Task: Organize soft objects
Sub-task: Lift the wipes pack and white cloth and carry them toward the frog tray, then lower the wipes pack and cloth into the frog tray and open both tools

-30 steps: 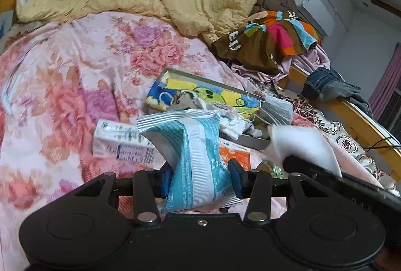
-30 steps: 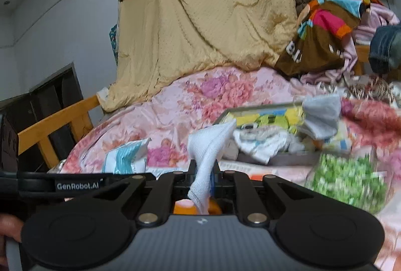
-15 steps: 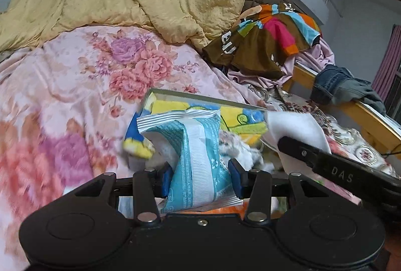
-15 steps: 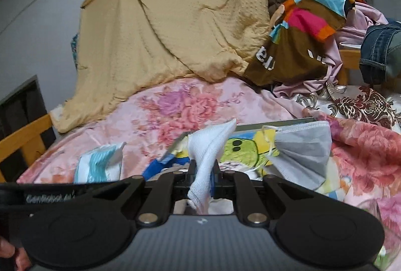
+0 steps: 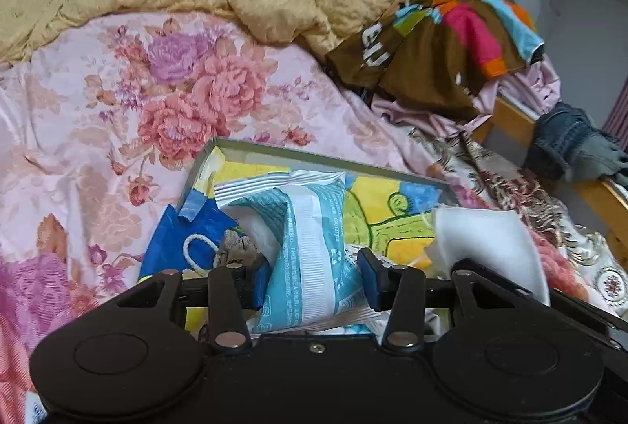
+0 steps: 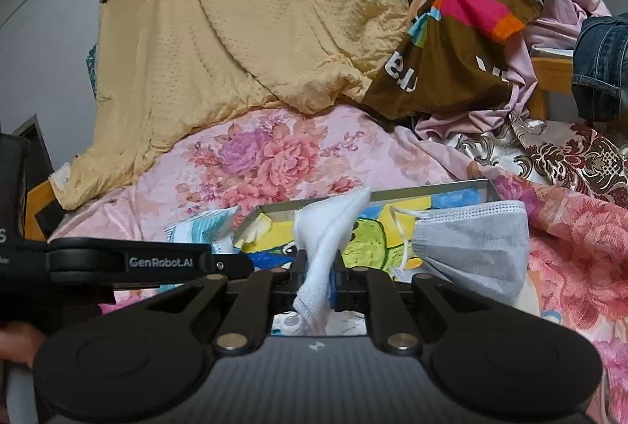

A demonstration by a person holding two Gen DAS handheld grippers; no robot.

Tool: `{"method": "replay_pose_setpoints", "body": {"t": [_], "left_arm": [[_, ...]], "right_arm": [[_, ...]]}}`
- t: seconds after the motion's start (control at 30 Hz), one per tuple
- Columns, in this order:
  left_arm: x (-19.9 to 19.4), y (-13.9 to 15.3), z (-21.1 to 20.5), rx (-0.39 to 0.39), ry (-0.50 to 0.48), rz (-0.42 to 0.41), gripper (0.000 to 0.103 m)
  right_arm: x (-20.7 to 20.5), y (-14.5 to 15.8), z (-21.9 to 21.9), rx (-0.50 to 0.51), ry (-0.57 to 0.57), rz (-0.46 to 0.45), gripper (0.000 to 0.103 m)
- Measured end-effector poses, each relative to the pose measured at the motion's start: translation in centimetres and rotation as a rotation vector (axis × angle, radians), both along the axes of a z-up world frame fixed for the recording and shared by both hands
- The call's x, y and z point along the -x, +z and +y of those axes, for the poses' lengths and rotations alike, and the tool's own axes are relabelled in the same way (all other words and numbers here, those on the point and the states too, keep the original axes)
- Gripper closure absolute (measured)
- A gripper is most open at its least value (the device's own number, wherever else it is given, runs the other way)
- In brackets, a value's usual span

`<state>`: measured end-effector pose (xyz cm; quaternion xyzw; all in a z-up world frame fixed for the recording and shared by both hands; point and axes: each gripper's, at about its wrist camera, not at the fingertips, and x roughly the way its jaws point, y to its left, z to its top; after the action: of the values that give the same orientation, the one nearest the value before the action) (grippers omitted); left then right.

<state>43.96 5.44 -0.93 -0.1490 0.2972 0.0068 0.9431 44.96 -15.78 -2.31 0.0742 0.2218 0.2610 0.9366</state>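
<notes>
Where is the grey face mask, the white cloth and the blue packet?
grey face mask [image 6: 471, 251], right wrist view, pleated middle
white cloth [image 6: 325, 239], right wrist view, fold
blue packet [image 5: 310, 251], left wrist view, white stripe

my left black two-finger gripper [image 5: 314, 284] fills the lower part of the left wrist frame, its blue-padded fingers [image 5: 371, 279] pressed against both sides of a crinkled teal-and-white plastic packet [image 5: 306, 251] that stands up through the centre. my right black two-finger gripper [image 6: 316, 281] sits low in the right wrist frame, its jaws drawn nearly together on a limp white knitted cloth [image 6: 327, 239] that pokes up between them. the left unit's black body crosses the left edge of the right wrist frame, and a fingertip of my left hand [image 6: 17, 343] shows at the lower left.
</notes>
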Motion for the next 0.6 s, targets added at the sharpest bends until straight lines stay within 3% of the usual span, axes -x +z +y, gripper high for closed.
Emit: {"method": "replay_pose_setpoints", "body": {"t": [0.6], "left_arm": [[-5.4, -1.7, -0.4, 0.020, 0.074, 0.132, 0.056]], "right_arm": [[-3.5, -0.8, -0.8, -0.028, -0.040, 0.081, 0.090]]}}
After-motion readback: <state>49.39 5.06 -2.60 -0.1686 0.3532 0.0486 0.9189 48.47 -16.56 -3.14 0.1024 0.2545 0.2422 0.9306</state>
